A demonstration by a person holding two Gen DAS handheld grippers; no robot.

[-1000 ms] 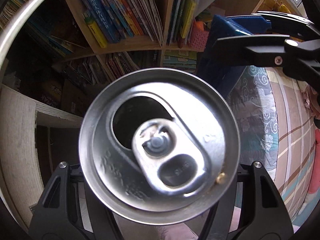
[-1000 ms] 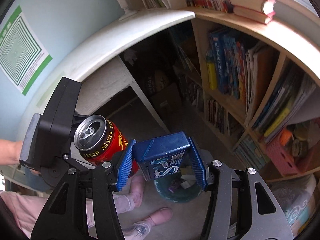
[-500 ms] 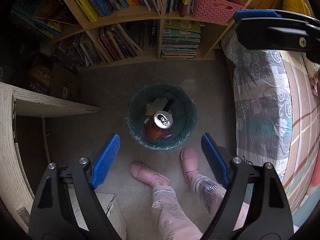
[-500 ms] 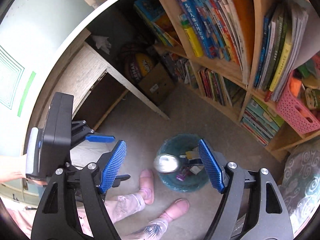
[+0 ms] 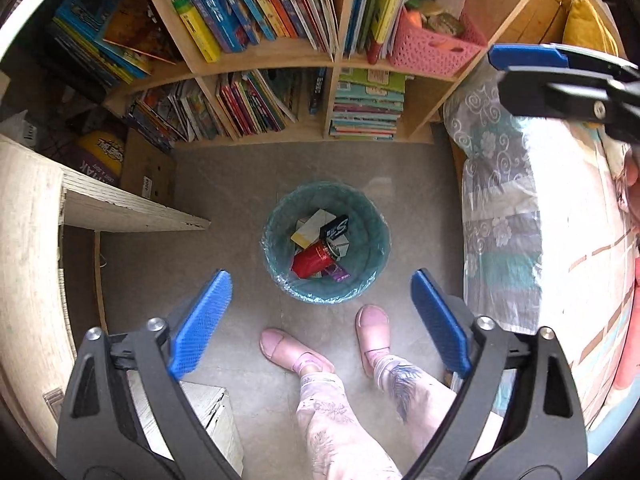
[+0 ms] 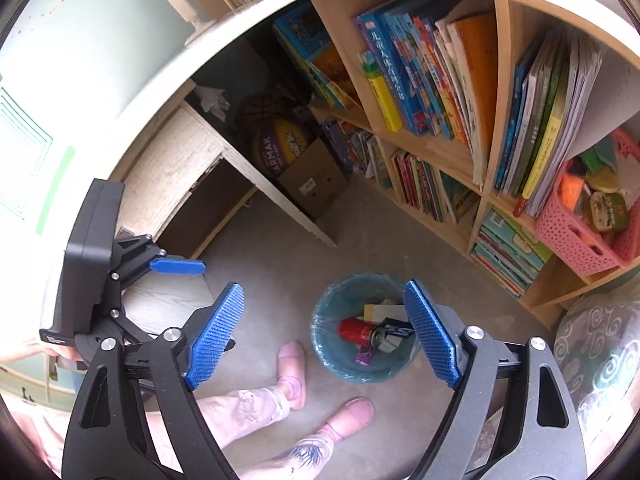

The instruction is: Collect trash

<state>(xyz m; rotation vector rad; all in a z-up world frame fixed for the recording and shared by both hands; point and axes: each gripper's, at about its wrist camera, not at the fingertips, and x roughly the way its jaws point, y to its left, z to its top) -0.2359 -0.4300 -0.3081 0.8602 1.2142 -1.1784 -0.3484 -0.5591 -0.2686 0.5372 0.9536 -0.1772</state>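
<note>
A round bin with a teal liner (image 5: pixel 370 280) stands on the grey floor; it also shows in the right wrist view (image 6: pixel 326 344). A red drink can (image 5: pixel 312 261) lies inside it on its side, beside a dark blue box (image 5: pixel 335 227) and paper scraps. The right wrist view shows the can (image 6: pixel 354 330) and the box (image 6: pixel 396 330) too. My left gripper (image 5: pixel 320 320) is open and empty, high above the bin. My right gripper (image 6: pixel 328 332) is open and empty, also above the bin. One blue finger of the right gripper (image 5: pixel 528 58) shows at the top right of the left wrist view.
A wooden bookshelf full of books (image 5: pixel 280 60) stands behind the bin. A pink basket (image 5: pixel 432 48) sits on a shelf. A light wooden desk (image 5: pixel 32 220) is at the left, a bed with patterned cover (image 5: pixel 520 220) at the right. The person's feet (image 5: pixel 372 332) stand by the bin.
A second ago my left gripper held the can and my right held the blue box. Both opened and both items dropped into the bin. The can now lies on its side.
</note>
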